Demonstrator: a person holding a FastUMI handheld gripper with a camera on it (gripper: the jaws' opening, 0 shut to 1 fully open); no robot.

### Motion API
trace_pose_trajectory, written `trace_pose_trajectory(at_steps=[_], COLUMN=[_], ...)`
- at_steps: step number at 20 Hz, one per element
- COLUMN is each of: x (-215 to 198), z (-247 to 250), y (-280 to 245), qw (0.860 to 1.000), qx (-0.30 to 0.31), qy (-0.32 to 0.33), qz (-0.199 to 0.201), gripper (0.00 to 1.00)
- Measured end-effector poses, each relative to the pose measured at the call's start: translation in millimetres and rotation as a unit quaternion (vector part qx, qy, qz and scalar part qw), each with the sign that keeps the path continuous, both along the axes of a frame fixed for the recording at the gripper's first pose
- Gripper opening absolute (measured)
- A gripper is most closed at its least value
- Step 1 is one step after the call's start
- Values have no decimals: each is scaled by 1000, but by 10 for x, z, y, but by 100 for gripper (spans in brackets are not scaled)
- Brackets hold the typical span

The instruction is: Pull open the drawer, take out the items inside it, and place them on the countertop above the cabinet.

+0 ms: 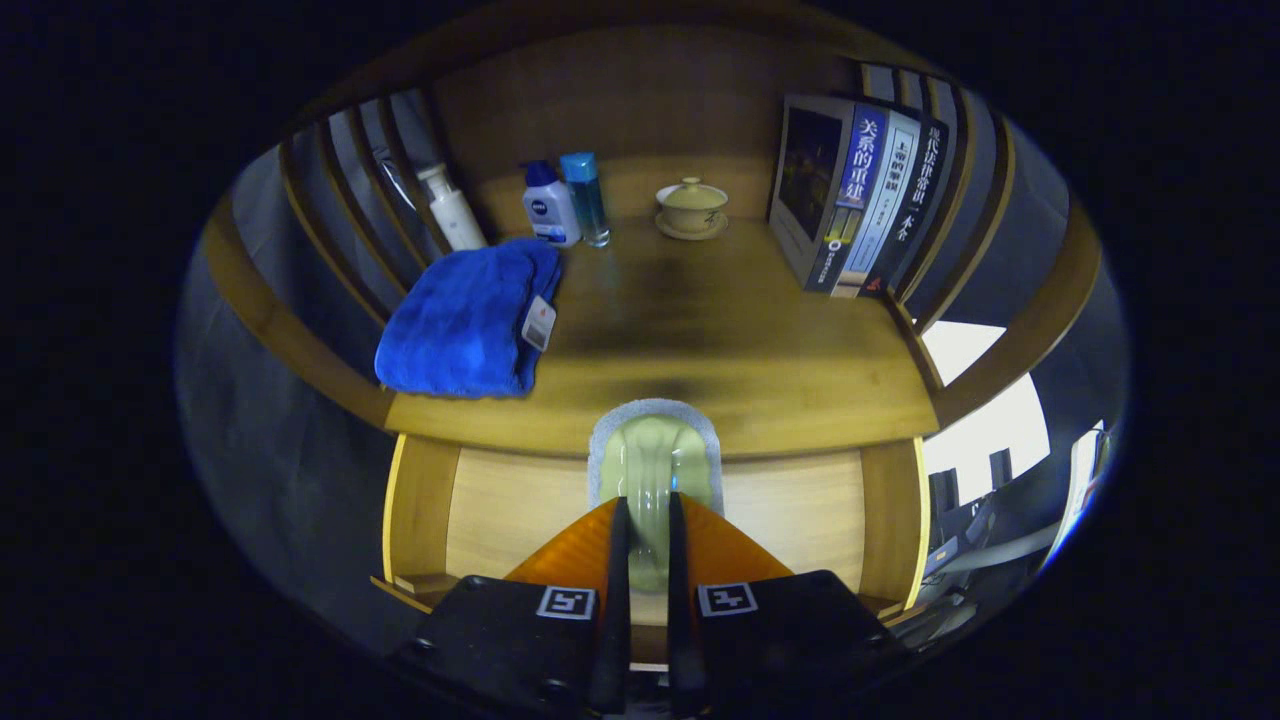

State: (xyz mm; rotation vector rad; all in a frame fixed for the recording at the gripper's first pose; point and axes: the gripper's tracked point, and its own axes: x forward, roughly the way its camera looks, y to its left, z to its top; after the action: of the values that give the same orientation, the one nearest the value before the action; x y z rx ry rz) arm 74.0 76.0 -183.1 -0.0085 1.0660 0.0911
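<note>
A: Gripper view, then. What was the gripper (648, 545) doing?

B: Its two fingers were drawn close together and pinched a pale green cloth (652, 470) with a grey border. Both fingers pressed on it, one on each side of a bunched fold. The cloth stood up ahead of the fingertips, its top edge overlapping the front lip of the countertop (720, 330).

A: And the drawer?

B: The open drawer (790, 520) lay below the countertop, its light wooden bottom showing on both sides of the fingers.

A: What sat on the countertop?

B: A folded blue towel (462, 322) with a small tag lay near the front corner, on the side by the slatted rail. Behind it stood a white pump bottle (452, 208), a white bottle with a blue cap (549, 204) and a slim blue bottle (585, 197), the last two just beside each other. A lidded yellow cup on a saucer (691, 208) stood at the back, well apart from the towel. Several books (858, 195) stood upright against the slats on the other side.
</note>
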Motion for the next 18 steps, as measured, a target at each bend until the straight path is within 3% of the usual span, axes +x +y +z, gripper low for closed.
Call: trace_pose_trajectory(at_steps=[7,18], x=[652,1259], z=[159,-208], y=[-66,-46], qw=[1000,999], qx=[-15,-35], qy=[-15,9], qz=[-19,-26], gripper=[24,24])
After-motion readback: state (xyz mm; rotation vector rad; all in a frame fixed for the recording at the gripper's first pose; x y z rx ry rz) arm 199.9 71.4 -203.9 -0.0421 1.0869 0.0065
